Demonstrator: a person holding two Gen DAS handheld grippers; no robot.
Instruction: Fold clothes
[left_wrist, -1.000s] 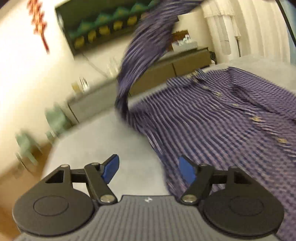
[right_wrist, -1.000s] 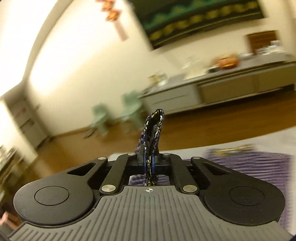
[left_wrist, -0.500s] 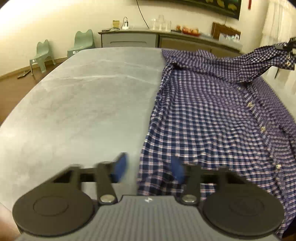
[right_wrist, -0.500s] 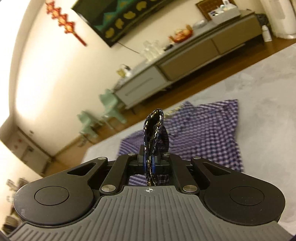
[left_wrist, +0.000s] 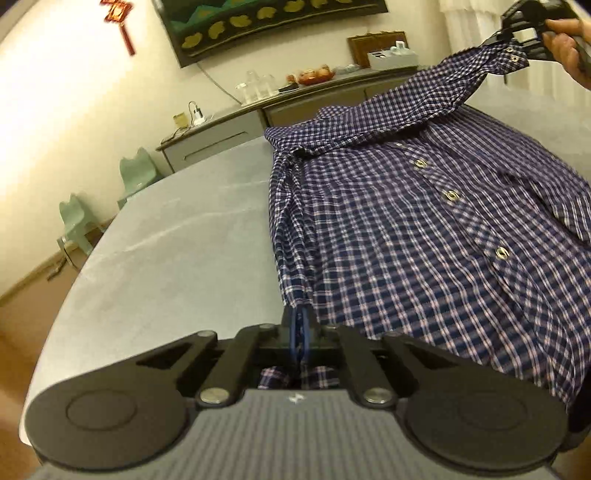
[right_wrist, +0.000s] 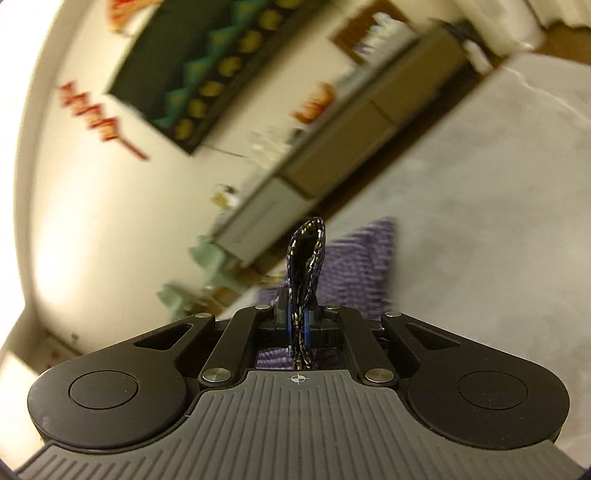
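Observation:
A navy and white checked shirt (left_wrist: 406, 221) lies buttoned-side up on the grey table (left_wrist: 177, 251). My left gripper (left_wrist: 300, 332) is shut on the shirt's near left hem edge. One sleeve stretches up to the top right, where my right gripper (left_wrist: 517, 31) holds its cuff in the air, a hand (left_wrist: 565, 40) around the tool. In the right wrist view my right gripper (right_wrist: 300, 325) is shut on that folded cuff (right_wrist: 306, 254), and part of the shirt (right_wrist: 354, 266) lies blurred on the table below.
The grey table's left edge (left_wrist: 74, 291) curves close to my left gripper. A long sideboard (left_wrist: 221, 136) with glassware stands against the far wall. Two small green chairs (left_wrist: 107, 199) stand on the wooden floor beyond the table's left side.
My left gripper went from open beside the shirt's edge to shut on the hem. My right gripper, still holding the cuff, has swung and tilted over the table.

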